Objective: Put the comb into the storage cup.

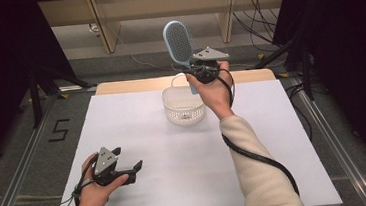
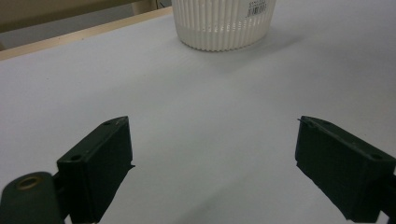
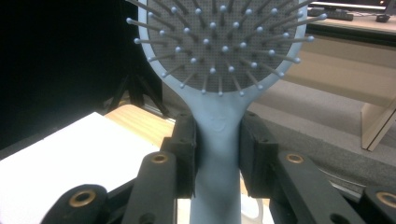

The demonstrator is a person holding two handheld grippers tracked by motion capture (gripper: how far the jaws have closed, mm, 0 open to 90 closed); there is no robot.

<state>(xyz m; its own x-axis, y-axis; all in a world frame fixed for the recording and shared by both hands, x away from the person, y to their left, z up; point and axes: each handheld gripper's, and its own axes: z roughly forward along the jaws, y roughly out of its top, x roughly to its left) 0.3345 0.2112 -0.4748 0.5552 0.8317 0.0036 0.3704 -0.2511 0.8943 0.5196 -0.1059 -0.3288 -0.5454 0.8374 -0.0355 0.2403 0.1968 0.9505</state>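
Looking down from the high view, the right gripper [image 1: 199,70] holds a blue hairbrush [image 1: 178,42] upright above the white basket [image 1: 183,104]; the left gripper [image 1: 126,164] rests apart on the table [image 1: 178,183]. Its own view shows both jaws wide, nothing between. Seen from the right gripper view, the jaws clamp the handle's neck [image 3: 217,140]; the heavy head could pivot and miss the basket.

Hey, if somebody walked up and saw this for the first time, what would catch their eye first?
Probably the light blue hairbrush, held up in the air with its bristled head on top, its handle clamped between the jaws of the right gripper. Just below it, a white slatted basket stands at the far middle of the white table. The left gripper rests open at the near left.
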